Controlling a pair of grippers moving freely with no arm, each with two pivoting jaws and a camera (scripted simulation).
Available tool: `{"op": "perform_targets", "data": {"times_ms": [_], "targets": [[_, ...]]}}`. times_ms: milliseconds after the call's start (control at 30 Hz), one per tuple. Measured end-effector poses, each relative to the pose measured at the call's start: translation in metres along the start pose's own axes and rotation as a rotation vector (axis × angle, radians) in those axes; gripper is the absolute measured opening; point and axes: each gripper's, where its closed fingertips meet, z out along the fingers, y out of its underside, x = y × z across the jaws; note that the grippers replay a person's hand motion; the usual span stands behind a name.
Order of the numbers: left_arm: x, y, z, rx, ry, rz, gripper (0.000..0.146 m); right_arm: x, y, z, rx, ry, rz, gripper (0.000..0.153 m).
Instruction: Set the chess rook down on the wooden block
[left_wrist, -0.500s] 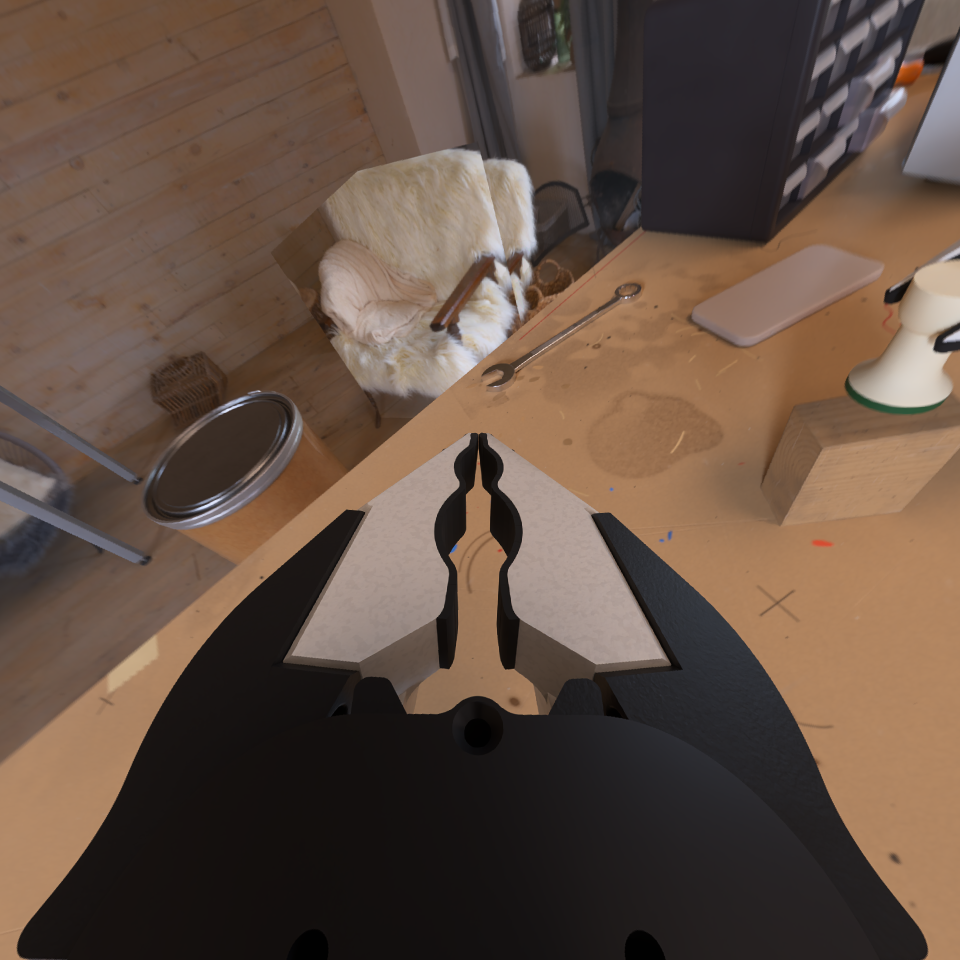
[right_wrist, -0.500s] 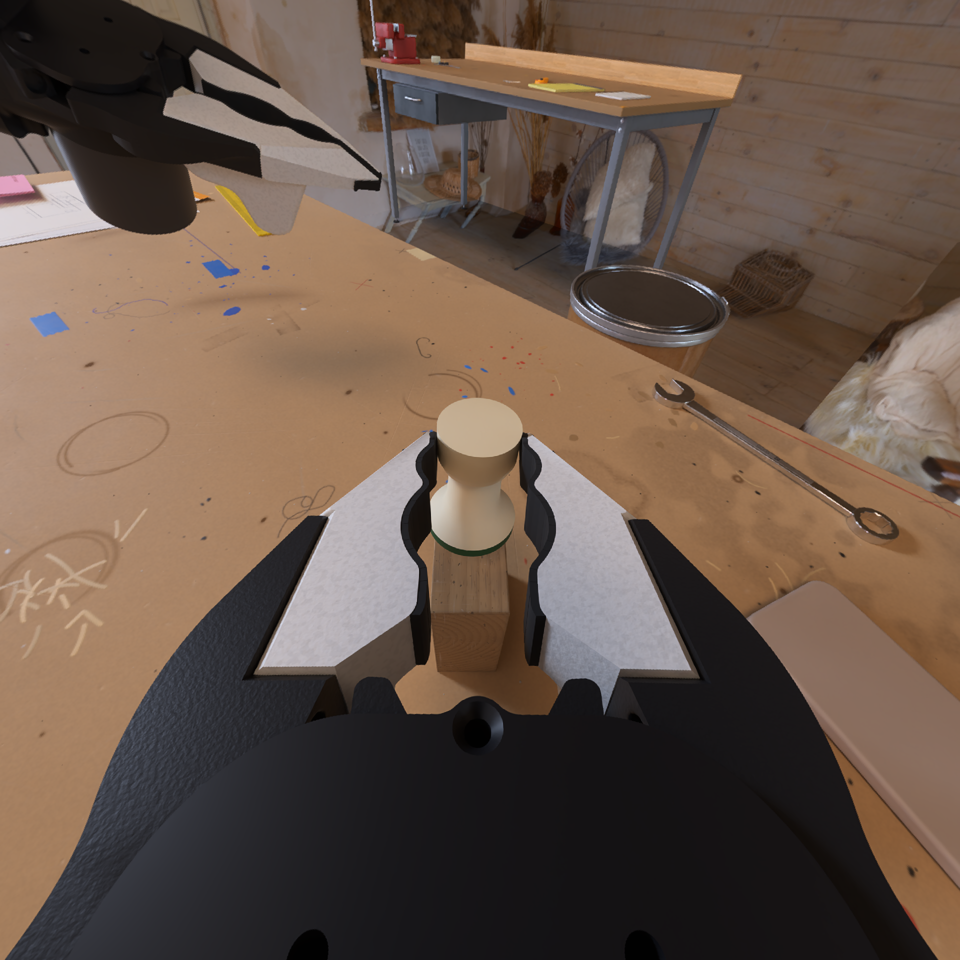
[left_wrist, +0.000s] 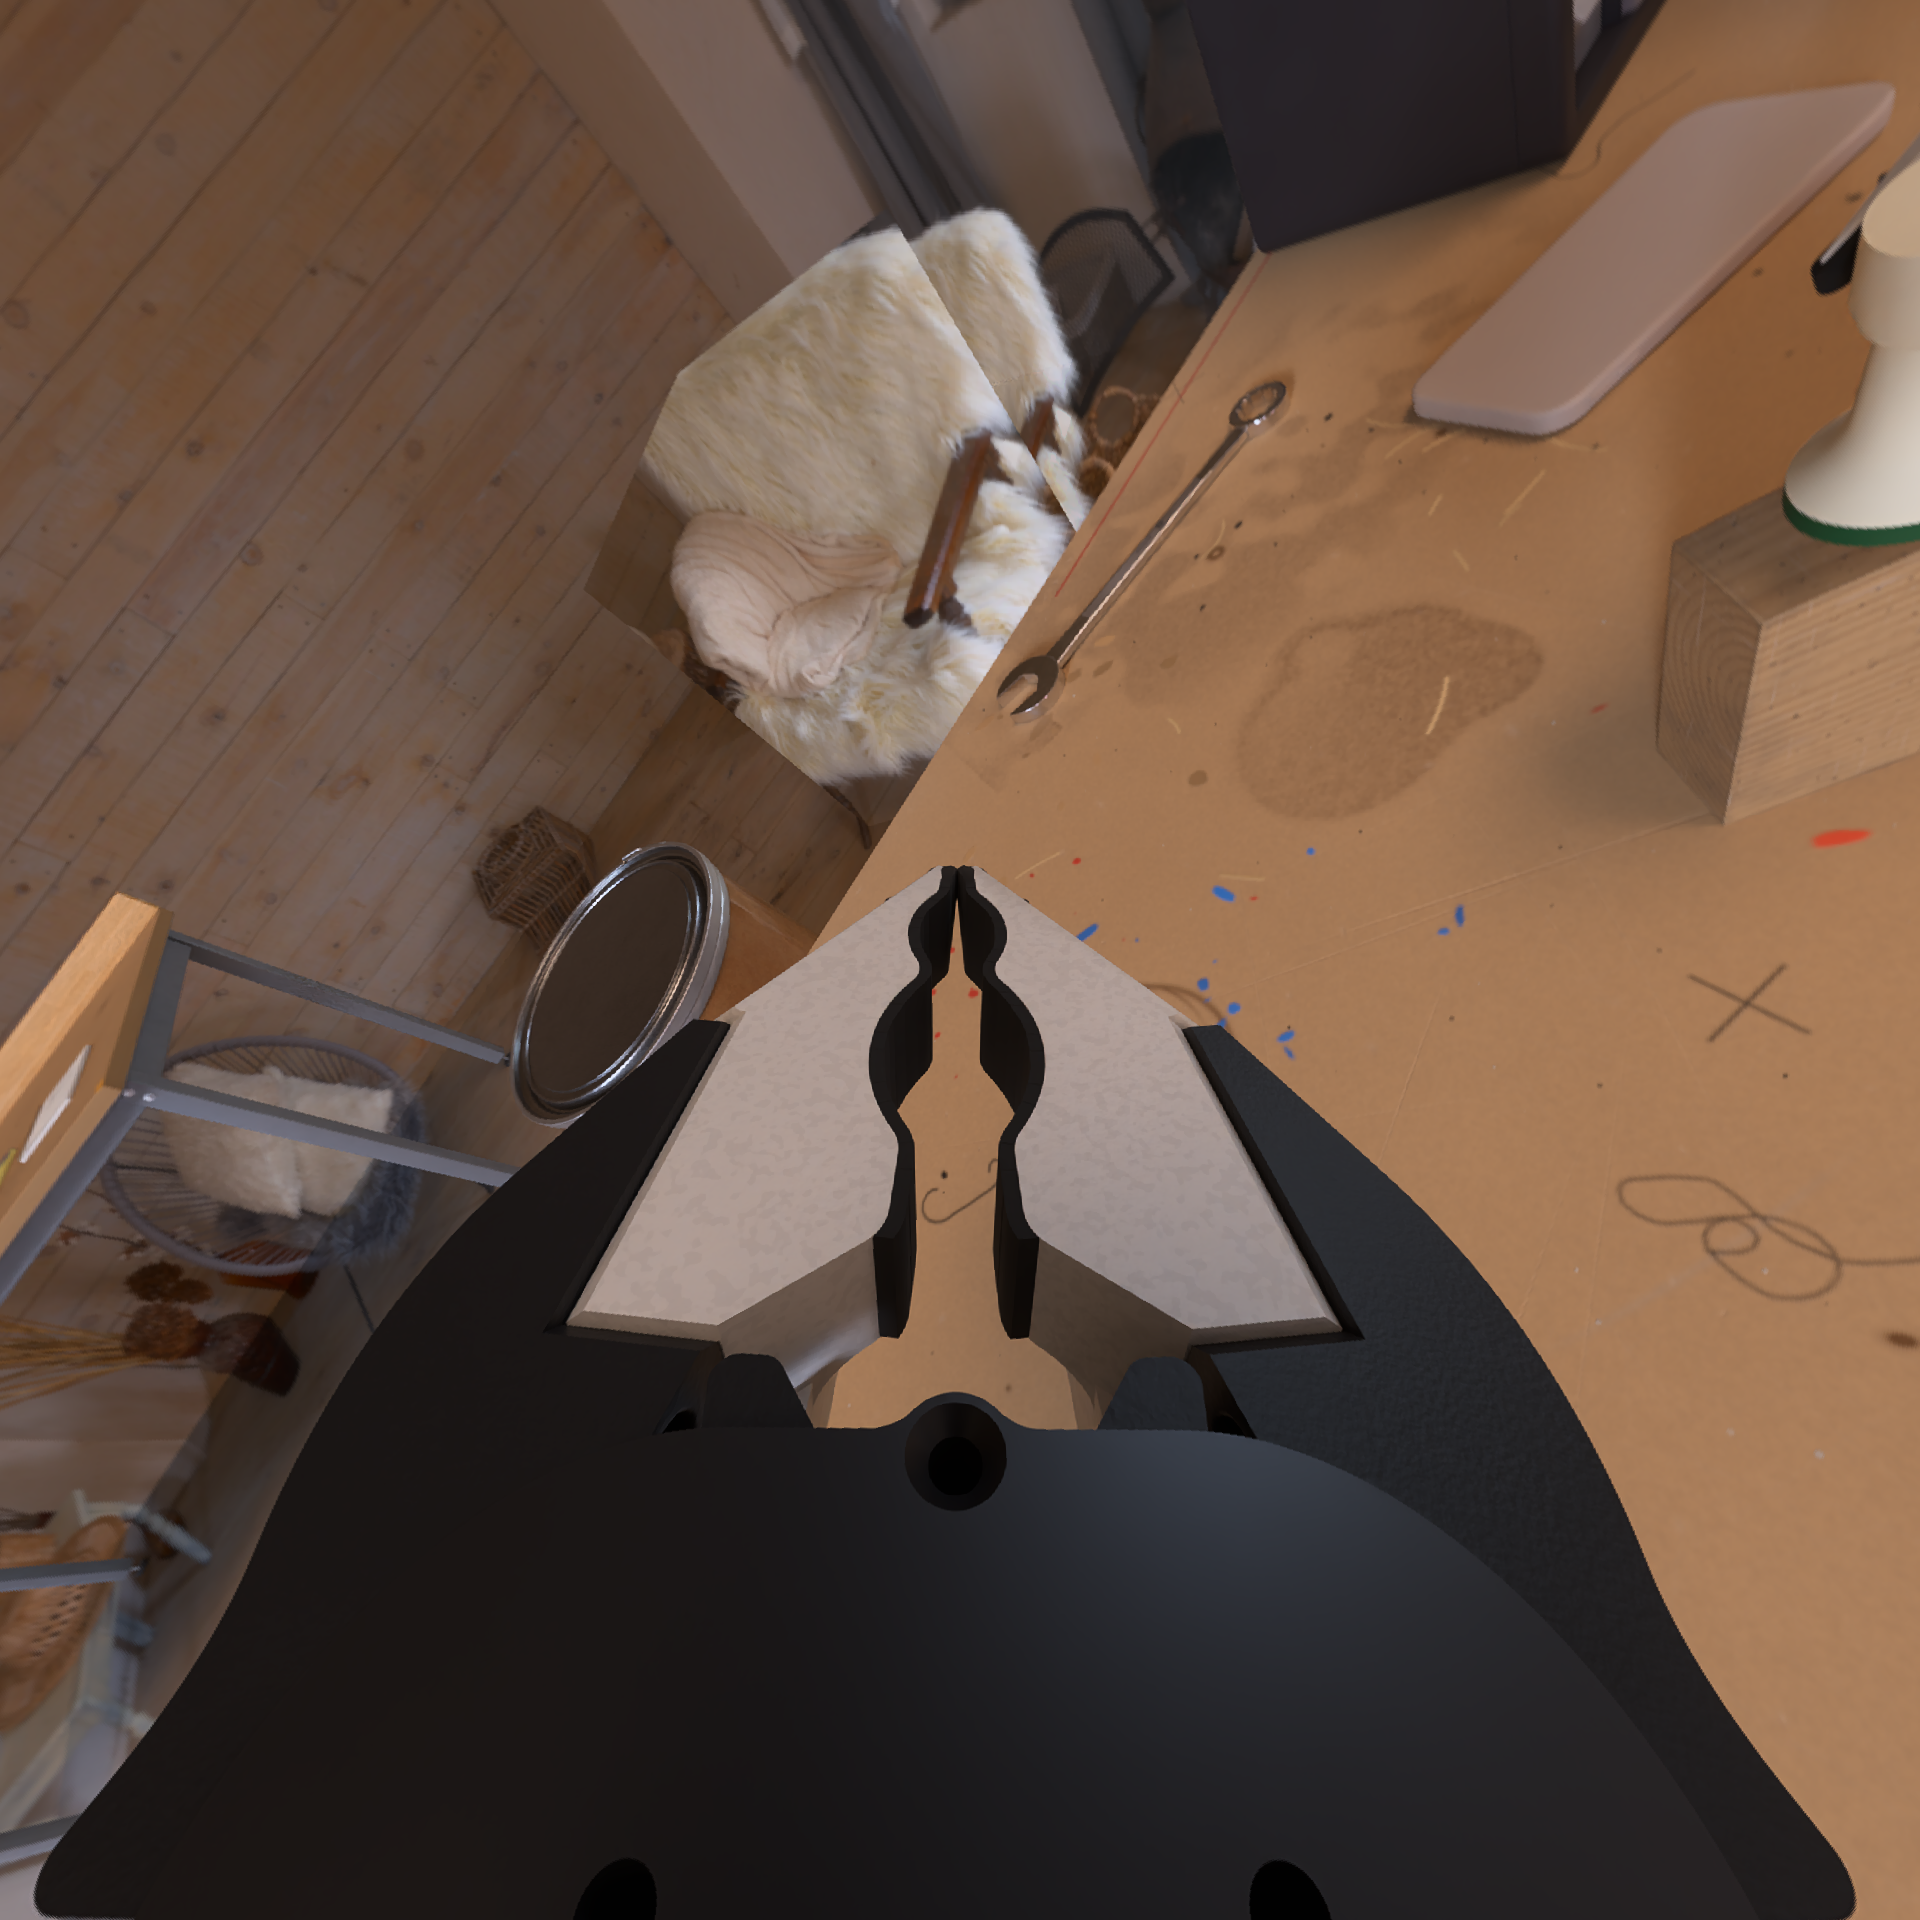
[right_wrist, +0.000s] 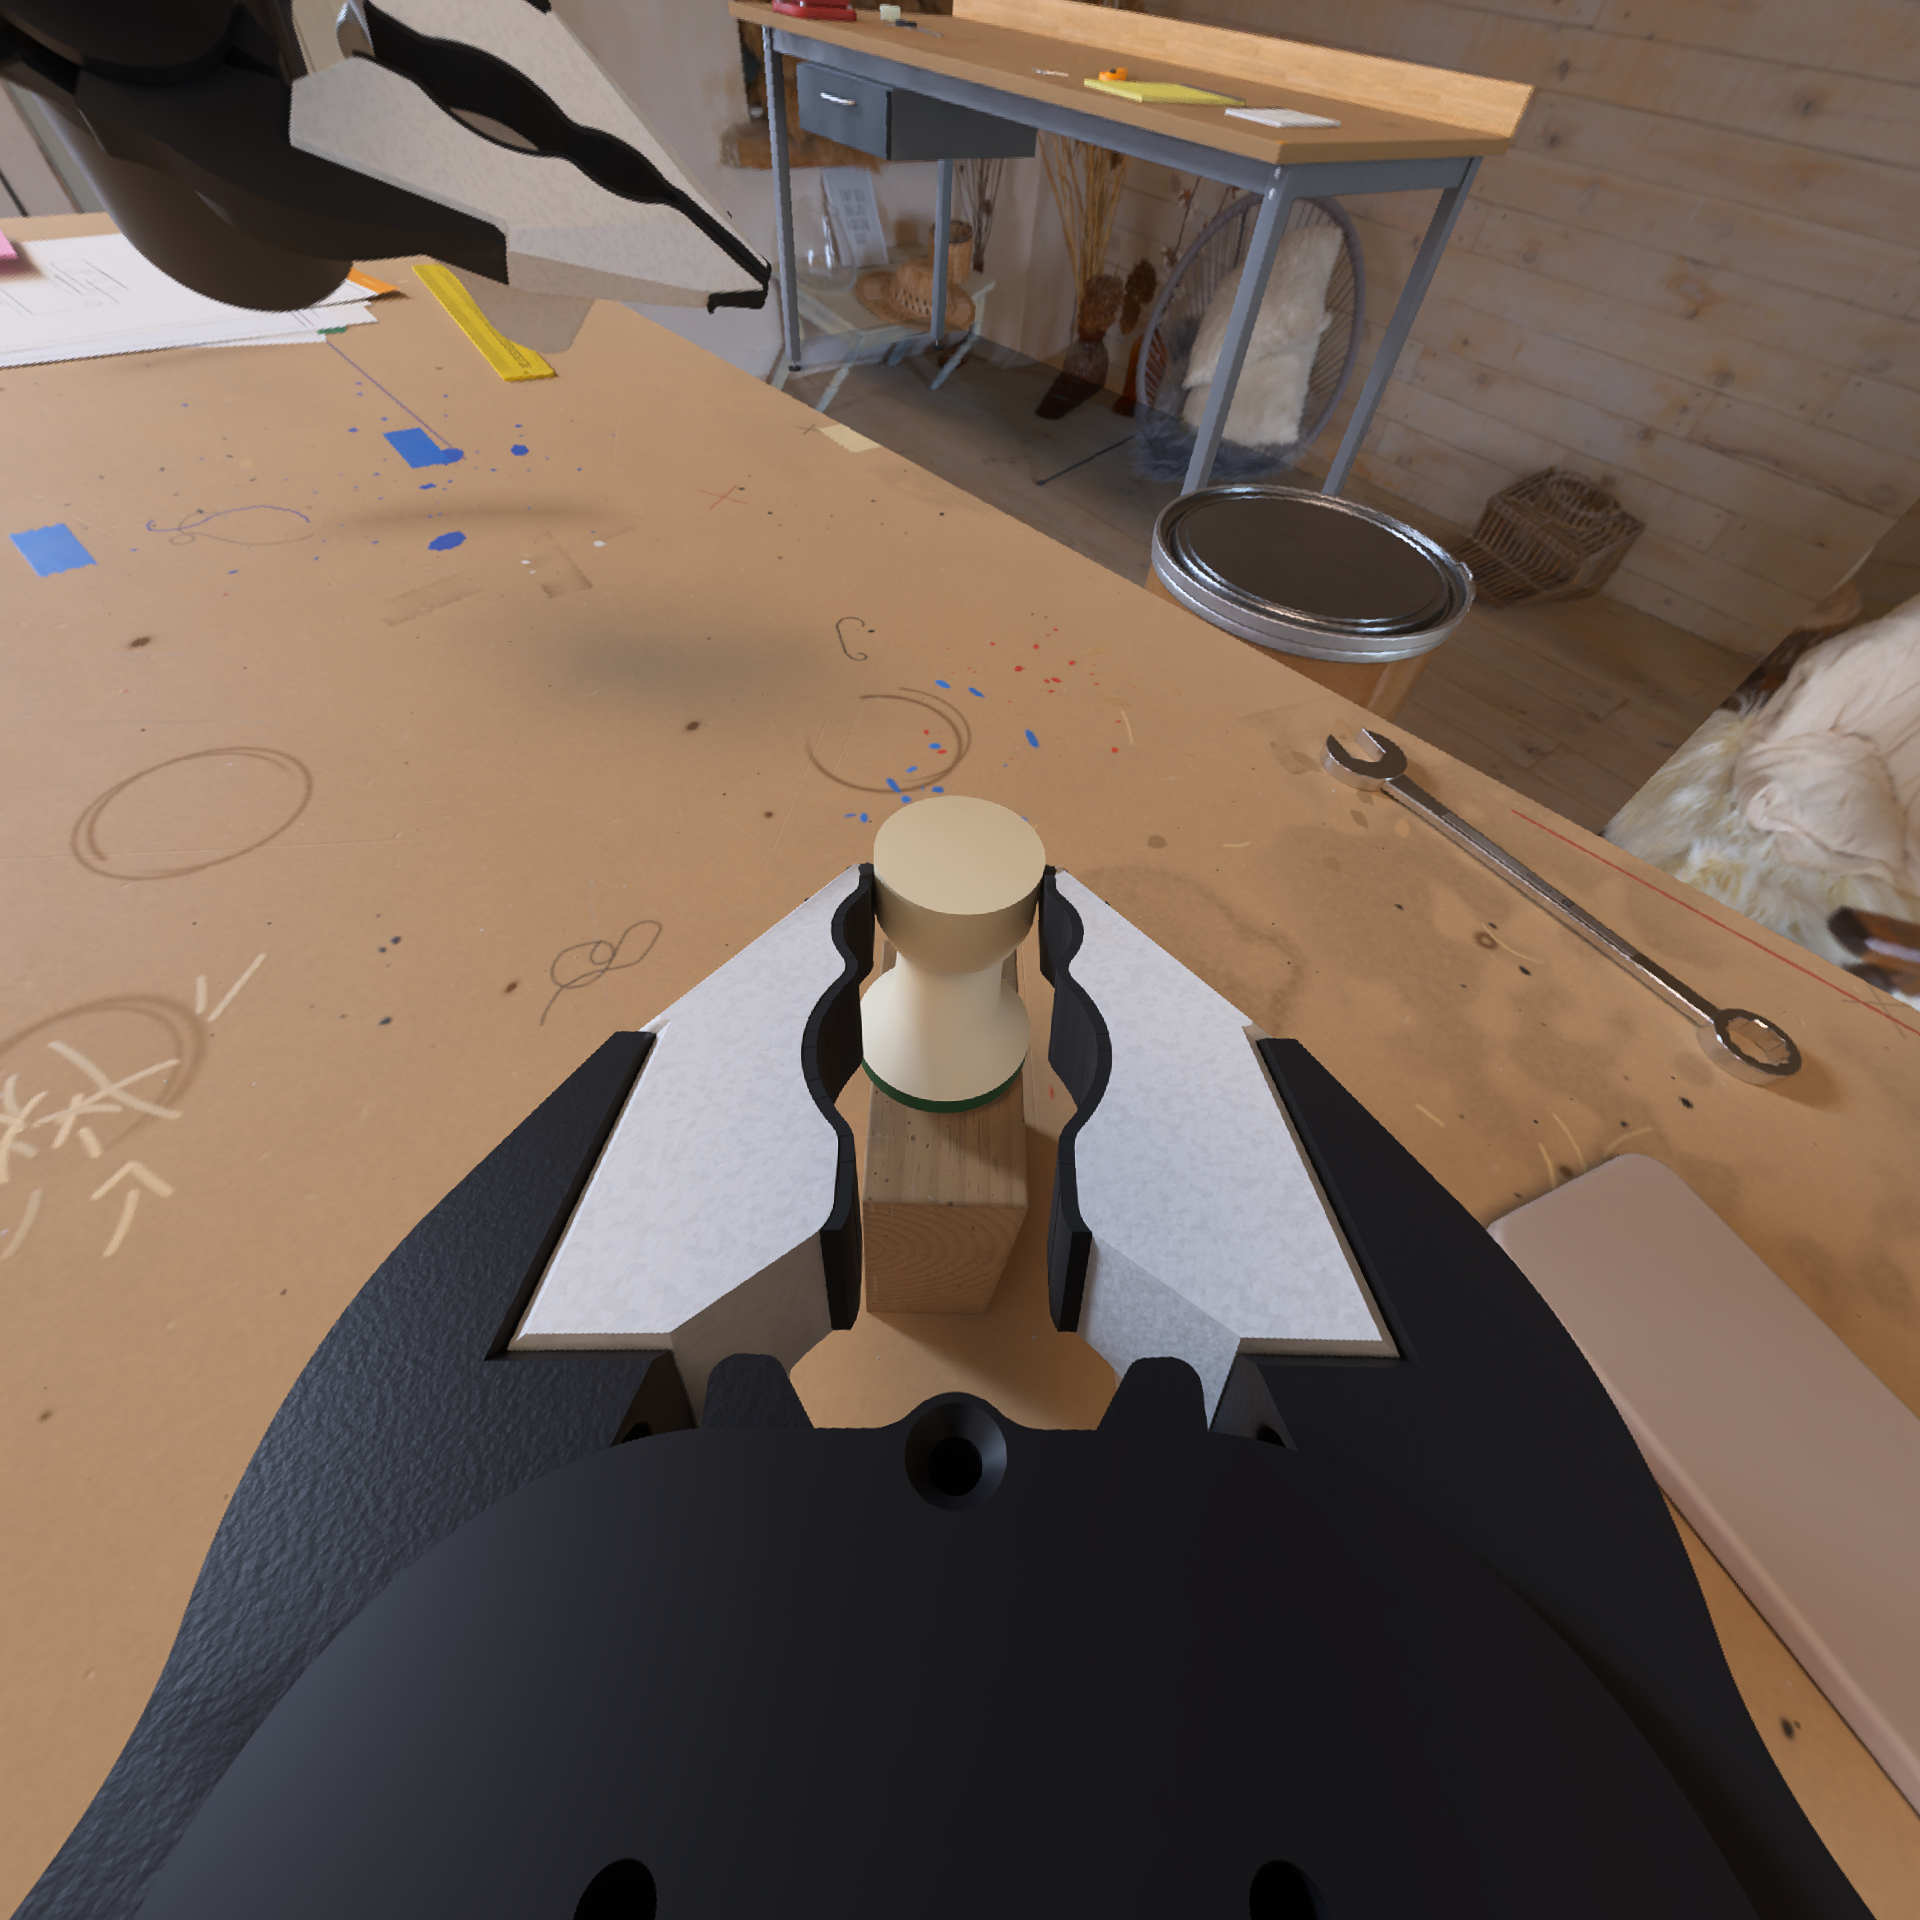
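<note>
Black-bodied with pale grey finger plates, the right gripper (right_wrist: 954, 904) sits low over the workbench, its jaws on either side of the cream chess rook (right_wrist: 951, 961). The dark pads appear to touch the rook's flat head on both sides, so it looks clasped, though whether the grip has begun to loosen cannot be told. The rook stands upright with its green-rimmed base resting on top of the wooden block (right_wrist: 943, 1210), which stands on the brown workbench (right_wrist: 416, 831) between the fingers. Judging from this, the placement is essentially made; what appears left is to part the jaws and back away without tipping the piece, since the block's top is hardly wider than the rook's base. The left gripper (left_wrist: 956, 878) hovers well apart above the bench with its tips pressed together and nothing between them. From its camera the rook (left_wrist: 1870, 416) on the block (left_wrist: 1787, 665) shows at the right edge. Farther out on the bench lie a steel spanner (right_wrist: 1558, 894), a pinkish flat pad (right_wrist: 1766, 1455) and a yellow ruler (right_wrist: 483, 324). Beyond the edge stand a metal-lidded drum (right_wrist: 1309, 571) and a chair draped in white fur (left_wrist: 862, 488).
</note>
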Motion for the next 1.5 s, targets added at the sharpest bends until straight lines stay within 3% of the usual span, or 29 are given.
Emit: {"op": "perform_targets", "data": {"times_ms": [267,467,633,800,1000,1133,1300,1500], "targets": [[0.006,0.007,-0.003,-0.142,0.063,0.179,0.002,0.004,0.005,0.0,-0.016,0.002,0.007,0.031],[0.006,0.005,-0.005,-0.181,0.088,0.217,0.002,0.003,0.006,0.0,-0.034,0.012,-0.029,0.031],[-0.004,-0.01,-0.027,-0.07,0.13,0.095,0.014,0.002,-0.007,-0.004,0.006,0.023,-0.042,0.031],[-0.035,-0.001,-0.038,-0.061,0.077,-0.097,0.018,-0.008,-0.062,-0.004,0.095,0.034,-0.139,0.042],[-0.049,0.023,-0.03,-0.151,0.018,-0.208,0.017,-0.007,-0.13,0.051,0.048,0.056,-0.326,0.064],[-0.05,0.025,-0.029,-0.141,0.02,-0.263,0.017,0.011,-0.162,0.098,0.046,0.082,-0.377,0.079],[-0.049,0.024,-0.028,-0.13,0.038,-0.279,0.018,0.032,-0.164,0.144,-0.012,0.112,-0.443,0.079],[-0.049,0.025,-0.028,-0.109,0.061,-0.306,0.016,0.035,-0.167,0.152,-0.008,0.136,-0.485,0.073]]}}
